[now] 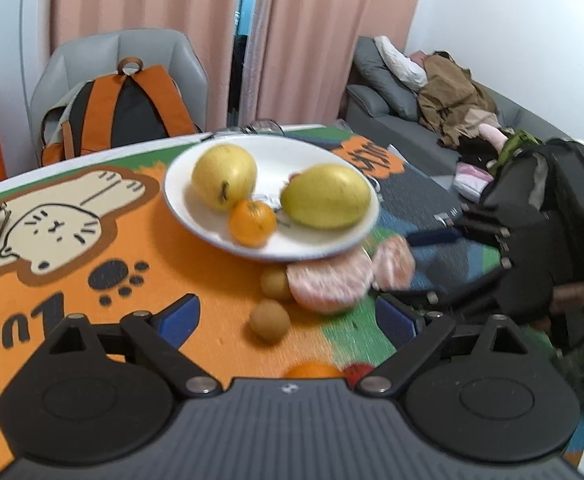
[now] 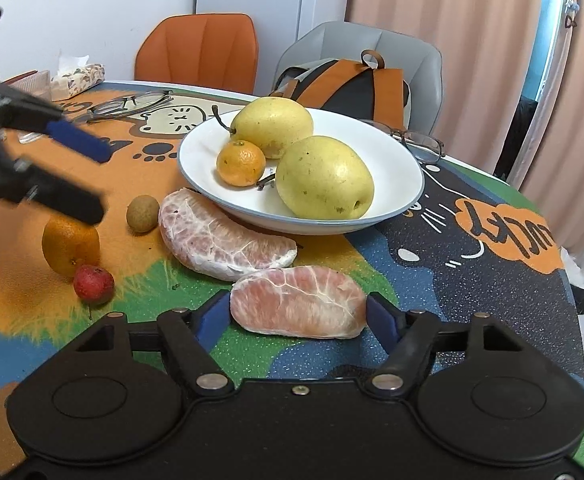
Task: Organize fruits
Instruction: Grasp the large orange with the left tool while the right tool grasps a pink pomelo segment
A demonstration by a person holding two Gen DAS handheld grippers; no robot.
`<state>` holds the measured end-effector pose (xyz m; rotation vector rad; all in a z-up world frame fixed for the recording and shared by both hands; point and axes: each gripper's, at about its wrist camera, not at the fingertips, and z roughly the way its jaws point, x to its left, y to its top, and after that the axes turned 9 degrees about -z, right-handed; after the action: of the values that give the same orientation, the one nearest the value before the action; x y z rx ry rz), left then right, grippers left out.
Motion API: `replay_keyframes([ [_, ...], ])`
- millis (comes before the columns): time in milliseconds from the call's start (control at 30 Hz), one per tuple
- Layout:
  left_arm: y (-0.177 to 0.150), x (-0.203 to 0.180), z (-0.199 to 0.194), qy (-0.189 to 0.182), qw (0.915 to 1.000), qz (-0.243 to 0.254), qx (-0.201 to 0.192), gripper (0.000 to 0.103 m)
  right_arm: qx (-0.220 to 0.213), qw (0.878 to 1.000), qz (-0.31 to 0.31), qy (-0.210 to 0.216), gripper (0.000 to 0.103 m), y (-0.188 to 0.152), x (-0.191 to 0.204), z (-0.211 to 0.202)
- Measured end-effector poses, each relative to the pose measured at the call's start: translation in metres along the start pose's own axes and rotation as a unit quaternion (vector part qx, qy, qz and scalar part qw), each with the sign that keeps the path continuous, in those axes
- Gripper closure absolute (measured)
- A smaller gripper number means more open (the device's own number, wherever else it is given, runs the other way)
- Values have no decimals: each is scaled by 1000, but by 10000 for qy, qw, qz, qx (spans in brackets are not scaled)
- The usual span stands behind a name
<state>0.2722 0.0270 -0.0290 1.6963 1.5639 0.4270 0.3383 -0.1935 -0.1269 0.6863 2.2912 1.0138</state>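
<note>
A white plate (image 2: 396, 152) holds two yellow pears (image 2: 324, 178) (image 2: 272, 126) and a small orange (image 2: 241, 163). Two peeled pomelo segments lie on the mat beside it. My right gripper (image 2: 298, 314) has its blue pads against both ends of the near segment (image 2: 298, 300), which rests on the mat. The far segment (image 2: 220, 236) lies free. My left gripper (image 1: 288, 320) is open above a brown longan (image 1: 270, 320); a second longan (image 1: 275, 283) lies beyond. An orange (image 2: 70, 246) and a red fruit (image 2: 93, 283) sit at the left.
Glasses (image 2: 132, 105) and a tissue box (image 2: 77, 78) lie on the far table side; another pair of glasses (image 2: 422, 142) lies behind the plate. Chairs with an orange backpack (image 2: 356, 88) stand beyond the table edge. A sofa (image 1: 412, 120) is at the right.
</note>
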Motion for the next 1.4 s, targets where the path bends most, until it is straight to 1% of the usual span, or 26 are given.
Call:
replay_keyframes([
  [67, -8, -3, -3, -43, 9999, 87, 61, 9, -19, 10000, -11, -6, 35, 0, 1, -1],
  [167, -20, -7, -6, -81, 9996, 249, 146, 9, -64, 10000, -4, -3, 40, 1, 1, -4],
  [267, -28, -10, -4, -75, 9990, 374, 234, 9, -36, 10000, -73, 34, 39, 3, 1, -3],
  [367, -32, -7, 0, -80, 9991, 304, 289, 9, -20, 9999, -129, 108, 31, 3, 1, -2],
  [433, -34, -5, 3, -66, 9991, 255, 325, 9, -30, 9997, -137, 205, 23, 2, 0, -2],
  [567, -38, -2, 6, -98, 9992, 237, 319, 10, -27, 9995, -158, 254, 20, -1, -3, 2],
  [733, -41, -1, 7, -164, 9991, 278, 263, 13, -63, 9982, 76, 594, 17, -5, -17, 8],
  [767, -42, -2, 7, -177, 9991, 303, 257, 15, -80, 9975, 166, 677, 17, -6, -21, 9],
  [833, -42, -2, 8, -214, 9988, 367, 242, 23, -142, 9971, 144, 731, 15, -8, -23, 11],
  [900, -41, -3, 8, -244, 9986, 409, 234, 36, -161, 9970, 153, 737, 15, -8, -24, 12],
  [933, -41, -3, 8, -237, 9986, 418, 231, 40, -154, 9971, 160, 725, 17, -8, -24, 12],
  [967, -40, -3, 9, -225, 9986, 432, 228, 47, -138, 9973, 173, 702, 17, -7, -24, 12],
  [1000, -39, -3, 9, -226, 9985, 445, 227, 55, -127, 9974, 187, 685, 18, -7, -24, 12],
  [1033, -39, -3, 9, -214, 9985, 443, 225, 58, -125, 9976, 197, 659, 22, -7, -23, 12],
  [1067, -38, -2, 9, -210, 9986, 427, 228, 65, -130, 9976, 213, 641, 26, -7, -24, 11],
  [1100, -37, -1, 9, -236, 9986, 409, 244, 65, -153, 9974, 216, 674, 29, -7, -23, 10],
  [1400, -39, -8, 8, -289, 9980, 484, 298, 65, -130, 9981, 210, 568, 33, -4, -21, 9],
])
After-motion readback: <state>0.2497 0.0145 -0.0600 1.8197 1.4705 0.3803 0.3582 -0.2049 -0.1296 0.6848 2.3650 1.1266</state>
